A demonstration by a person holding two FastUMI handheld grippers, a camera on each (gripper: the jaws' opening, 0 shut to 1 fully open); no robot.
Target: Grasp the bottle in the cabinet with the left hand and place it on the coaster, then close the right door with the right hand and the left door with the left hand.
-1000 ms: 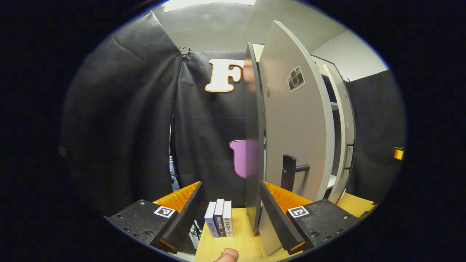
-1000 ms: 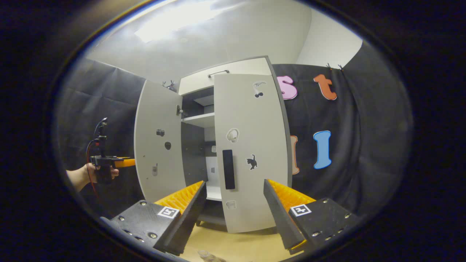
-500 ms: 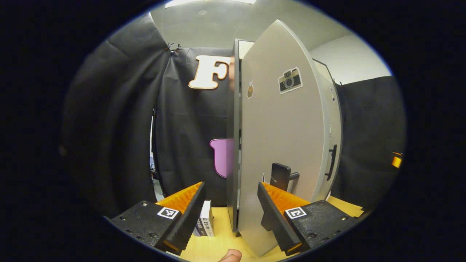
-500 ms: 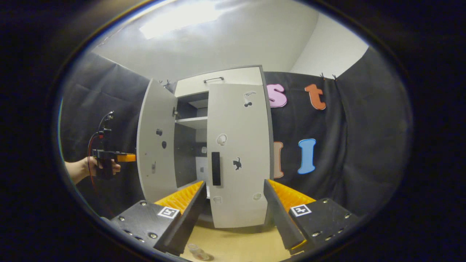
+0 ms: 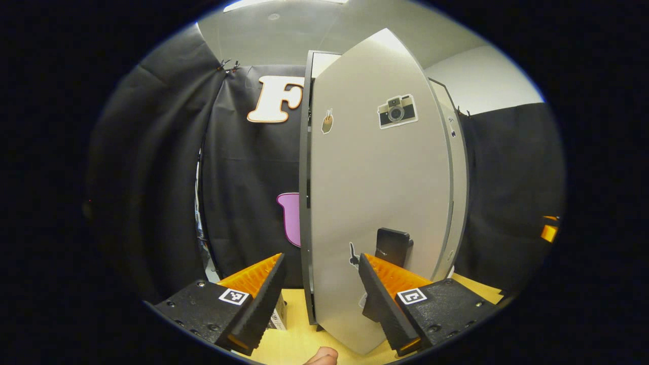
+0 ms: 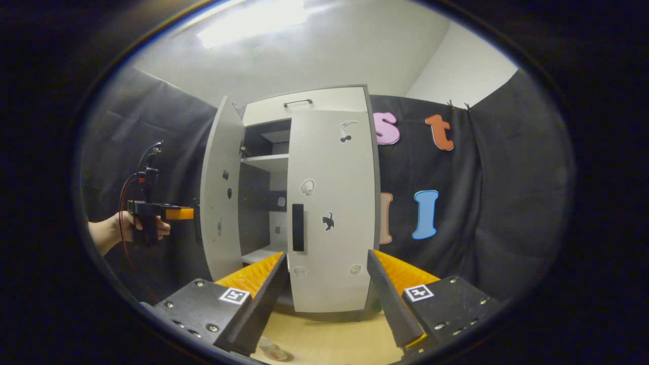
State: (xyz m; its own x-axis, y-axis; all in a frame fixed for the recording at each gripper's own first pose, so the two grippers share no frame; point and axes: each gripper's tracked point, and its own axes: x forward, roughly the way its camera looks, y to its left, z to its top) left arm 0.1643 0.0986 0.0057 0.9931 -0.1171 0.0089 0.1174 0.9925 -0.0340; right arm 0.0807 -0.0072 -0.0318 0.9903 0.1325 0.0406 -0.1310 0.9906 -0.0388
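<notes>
Booth, wood desk (image 6: 334, 342). Right door (image 6: 329, 213) shut; left door (image 5: 377, 203) ajar, dead ahead of left gripper (image 5: 320, 284), fingers spread, empty.

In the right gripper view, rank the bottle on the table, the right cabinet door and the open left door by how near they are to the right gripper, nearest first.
1. The bottle, low on the table just ahead of the right gripper, toward its left jaw.
2. The right door, shut, straight ahead beyond the jaws.
3. The left door, ajar, off to the left, where the left gripper meets it.
</notes>
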